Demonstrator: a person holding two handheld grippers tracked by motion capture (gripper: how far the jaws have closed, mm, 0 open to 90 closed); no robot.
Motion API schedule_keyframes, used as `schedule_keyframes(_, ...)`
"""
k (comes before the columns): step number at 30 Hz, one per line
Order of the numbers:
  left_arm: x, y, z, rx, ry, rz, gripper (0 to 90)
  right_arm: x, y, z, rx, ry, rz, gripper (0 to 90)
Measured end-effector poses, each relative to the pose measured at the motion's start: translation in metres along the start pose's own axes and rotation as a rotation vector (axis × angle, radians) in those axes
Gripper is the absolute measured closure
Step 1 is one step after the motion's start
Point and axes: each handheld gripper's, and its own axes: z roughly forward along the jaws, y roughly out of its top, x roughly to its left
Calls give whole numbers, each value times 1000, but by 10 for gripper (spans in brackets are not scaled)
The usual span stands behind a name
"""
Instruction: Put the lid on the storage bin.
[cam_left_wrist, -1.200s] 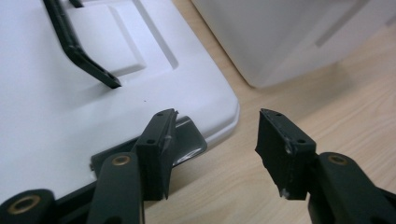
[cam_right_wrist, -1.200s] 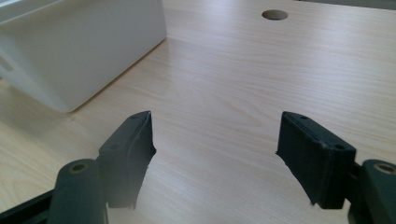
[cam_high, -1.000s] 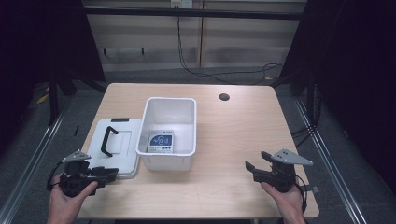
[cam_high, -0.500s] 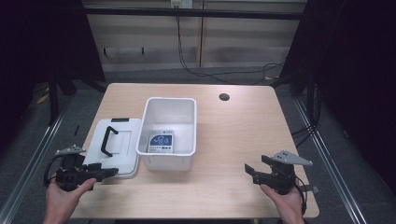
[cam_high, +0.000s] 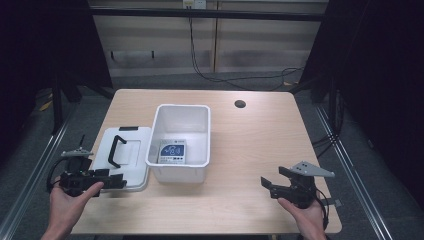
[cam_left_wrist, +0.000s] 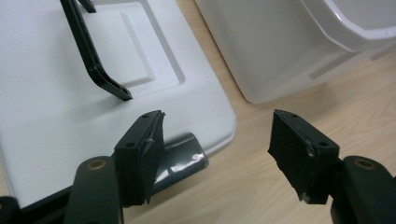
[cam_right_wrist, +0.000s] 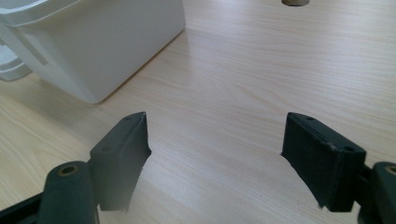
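A white bin (cam_high: 200, 165) stands mid-table with a blue-and-white packet (cam_high: 172, 151) on its floor. Its white lid (cam_high: 131, 150) lies flat to the left, black handle (cam_high: 115, 151) up. My left gripper (cam_high: 120, 181) is open at the lid's near corner. In the left gripper view the gripper (cam_left_wrist: 217, 135) has one jaw over the lid (cam_left_wrist: 60, 107) beside a dark latch (cam_left_wrist: 182, 161) and the other over bare wood. My right gripper (cam_high: 267, 186) is open and empty above the table near the front right; in the right gripper view this gripper (cam_right_wrist: 217, 140) frames bare wood.
The wooden table (cam_high: 260, 140) has a round cable hole (cam_high: 240, 104) at the back right. In the right gripper view the bin's wall (cam_right_wrist: 93, 42) is up and to the left. Dark frames and floor surround the table; cables hang behind.
My left gripper has shifted slightly to the left along the lid's near edge. The right gripper has barely moved. Both stay open.
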Motion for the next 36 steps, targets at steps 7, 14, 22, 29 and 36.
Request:
schedule_keyframes(7, 7, 17, -4, -30, -6, -13, 405, 1, 0, 2, 12, 11, -10, 224)
schedule_keyframes(14, 2, 39, 3, 33, 61, -2, 475, 4, 1, 3, 17, 28, -29, 221)
schedule_keyframes(22, 3, 53, 10, 71, 116, -11, 503, 2, 0, 3, 25, 32, -24, 220)
schedule_keyframes(29, 23, 74, 11, 124, 154, -65, 607, 2, 0, 6, 33, 37, -25, 220)
schedule_keyframes(36, 32, 89, 28, 247, 217, -82, 594, 2, 0, 6, 44, 40, -25, 220)
